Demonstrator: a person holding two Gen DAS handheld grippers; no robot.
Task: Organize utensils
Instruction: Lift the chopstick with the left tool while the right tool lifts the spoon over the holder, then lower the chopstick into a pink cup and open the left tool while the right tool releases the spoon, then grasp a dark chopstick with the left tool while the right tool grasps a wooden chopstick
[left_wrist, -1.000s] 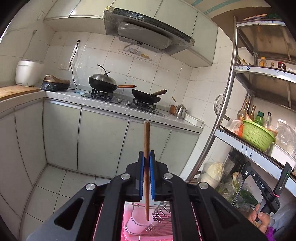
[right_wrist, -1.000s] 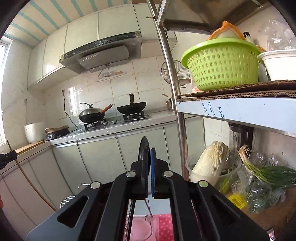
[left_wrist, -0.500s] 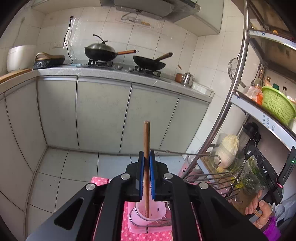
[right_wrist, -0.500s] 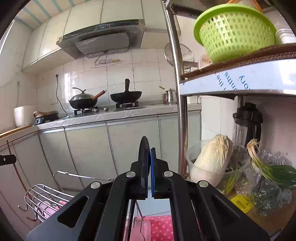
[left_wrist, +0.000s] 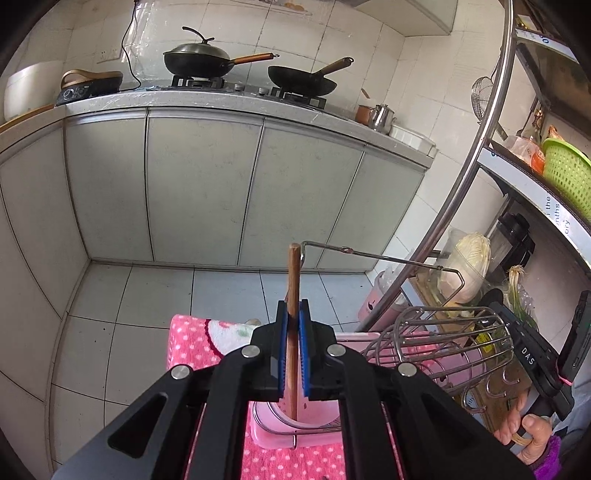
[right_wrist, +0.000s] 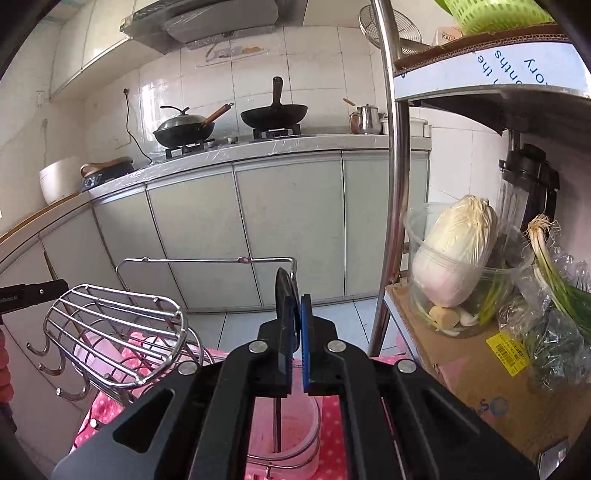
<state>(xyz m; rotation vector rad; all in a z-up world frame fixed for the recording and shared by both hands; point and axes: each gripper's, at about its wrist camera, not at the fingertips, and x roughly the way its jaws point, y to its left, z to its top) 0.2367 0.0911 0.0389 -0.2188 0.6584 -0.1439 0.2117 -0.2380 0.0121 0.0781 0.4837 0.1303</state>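
Writing is sparse: white letters "DAS" on the black body of the right hand-held gripper (left_wrist: 532, 354) seen from the left wrist view, and mirrored fragments "the", "nths", "ory" on the blue-edged tape along the metal shelf (right_wrist: 491, 74). A yellow barcode sticker (right_wrist: 506, 349) sits on the cardboard box (right_wrist: 461, 369) under the cabbage (right_wrist: 454, 254); its print is too small to read. The left hand-held gripper (left_wrist: 293, 314) is closed narrow on a brown wooden chopstick (left_wrist: 293, 280), held upright, its lower end inside the pink cup (left_wrist: 314, 417) in the wire utensil rack (left_wrist: 436, 339) on the pink dotted cloth (left_wrist: 192, 343). The right hand-held gripper (right_wrist: 295, 306) pinches a thin dark utensil (right_wrist: 282, 291) whose stem hangs into the same cup (right_wrist: 295, 439).
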